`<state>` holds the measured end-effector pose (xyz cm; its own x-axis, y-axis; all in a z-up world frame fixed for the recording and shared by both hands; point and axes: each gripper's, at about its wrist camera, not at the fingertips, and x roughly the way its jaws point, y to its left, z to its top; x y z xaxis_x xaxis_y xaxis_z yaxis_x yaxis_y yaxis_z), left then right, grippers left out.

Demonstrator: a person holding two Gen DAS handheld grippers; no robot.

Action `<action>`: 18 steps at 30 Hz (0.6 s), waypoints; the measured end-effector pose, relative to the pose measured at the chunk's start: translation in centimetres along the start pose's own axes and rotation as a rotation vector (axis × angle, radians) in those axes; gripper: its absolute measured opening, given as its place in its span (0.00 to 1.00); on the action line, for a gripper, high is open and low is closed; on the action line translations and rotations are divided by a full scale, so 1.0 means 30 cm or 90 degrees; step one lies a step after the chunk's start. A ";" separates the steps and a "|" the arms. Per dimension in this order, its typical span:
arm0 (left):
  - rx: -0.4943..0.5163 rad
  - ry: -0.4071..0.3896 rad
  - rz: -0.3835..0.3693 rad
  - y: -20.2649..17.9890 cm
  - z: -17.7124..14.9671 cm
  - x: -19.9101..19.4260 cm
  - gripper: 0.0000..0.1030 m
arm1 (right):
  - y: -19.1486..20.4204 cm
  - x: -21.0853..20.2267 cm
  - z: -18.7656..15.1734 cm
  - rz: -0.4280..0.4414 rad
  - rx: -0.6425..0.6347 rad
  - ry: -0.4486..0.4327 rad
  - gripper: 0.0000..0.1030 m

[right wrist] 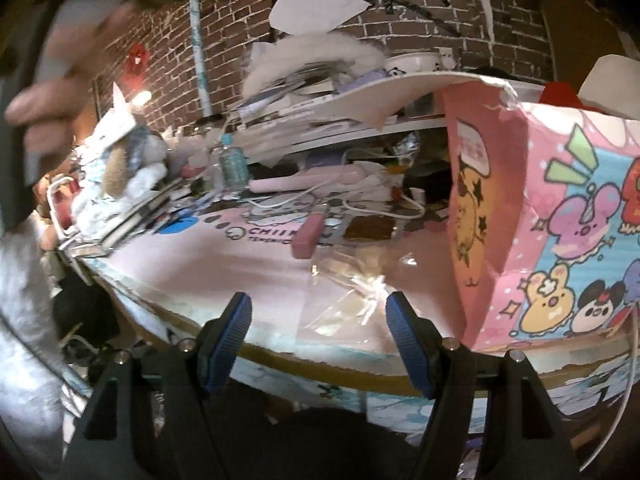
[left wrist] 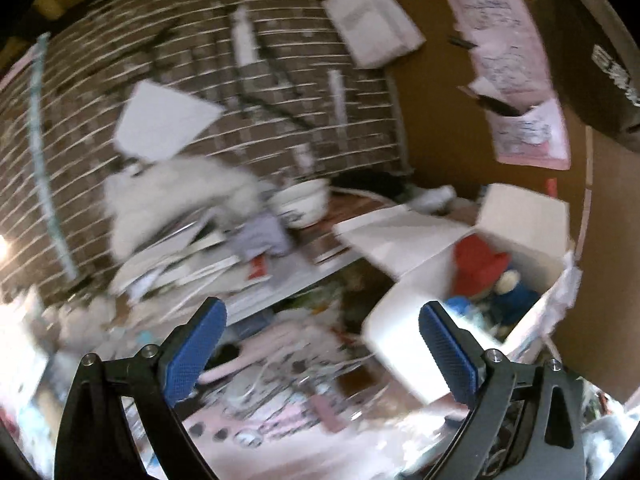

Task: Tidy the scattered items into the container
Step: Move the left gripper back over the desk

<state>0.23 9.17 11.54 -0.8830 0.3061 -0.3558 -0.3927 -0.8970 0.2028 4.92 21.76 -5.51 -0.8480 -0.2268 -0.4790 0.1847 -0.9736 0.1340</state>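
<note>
Container (left wrist: 516, 240) sits at two o'clock of my left gripper (left wrist: 322, 356), toys already inside; both it and my right gripper (right wrist: 319, 344) gape empty. Next I'd reach for the pink case (right wrist: 308, 236) at twelve.

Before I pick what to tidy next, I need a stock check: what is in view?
Pink cartoon-printed cardboard box: one, pink, right side of desk, open top.
Red and blue plush toys: several, inside the box.
Pink rectangular eraser-like block: one, pink, desk centre.
Clear crinkled plastic wrapper: one, transparent, near desk edge.
Clear plastic water bottle: one, upright, desk rear.
White ceramic bowl: one, on shelf.
Left gripper: open, empty.
Right gripper: open, empty.
</note>
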 end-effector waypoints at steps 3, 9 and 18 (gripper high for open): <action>-0.011 0.010 0.075 0.053 -0.086 -0.022 0.98 | -0.010 0.013 -0.004 -0.014 0.003 -0.003 0.65; -0.072 0.046 0.160 0.155 -0.272 -0.036 0.99 | -0.034 0.058 -0.002 -0.034 0.011 -0.001 0.77; -0.101 0.057 0.176 0.155 -0.450 -0.075 0.99 | -0.014 0.141 0.016 -0.077 -0.014 0.001 0.83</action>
<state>3.86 0.00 0.97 -0.9216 0.0204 -0.3876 -0.0897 -0.9828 0.1617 1.01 21.24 -7.16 -0.8637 -0.1077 -0.4924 0.0921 -0.9942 0.0559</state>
